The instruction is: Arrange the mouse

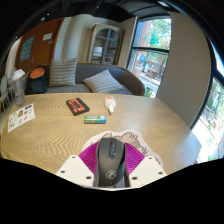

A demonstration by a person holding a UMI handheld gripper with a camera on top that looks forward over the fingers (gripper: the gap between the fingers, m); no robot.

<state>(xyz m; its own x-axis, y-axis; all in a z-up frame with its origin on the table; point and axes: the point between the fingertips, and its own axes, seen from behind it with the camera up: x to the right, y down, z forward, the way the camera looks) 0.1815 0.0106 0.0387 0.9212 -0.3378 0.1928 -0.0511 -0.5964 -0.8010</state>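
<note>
A black mouse [112, 160] is seen between the two fingers of the claw [112, 165], with the pink pads [90, 158] lying close against both of its sides; the mouse appears to be pinched by the claw, just above or on the near edge of a round wooden tabletop [60, 135]. Further ahead on the tabletop, a dark flat box with red markings [77, 105] is placed, and just beside it a small green and blue item [95, 119] and a small white object [110, 103] are found. A sheet of printed paper [20, 118] is laid well apart from them. Beyond the tabletop, a grey sofa with cushions [95, 80] is set below large windows [150, 50].
</note>
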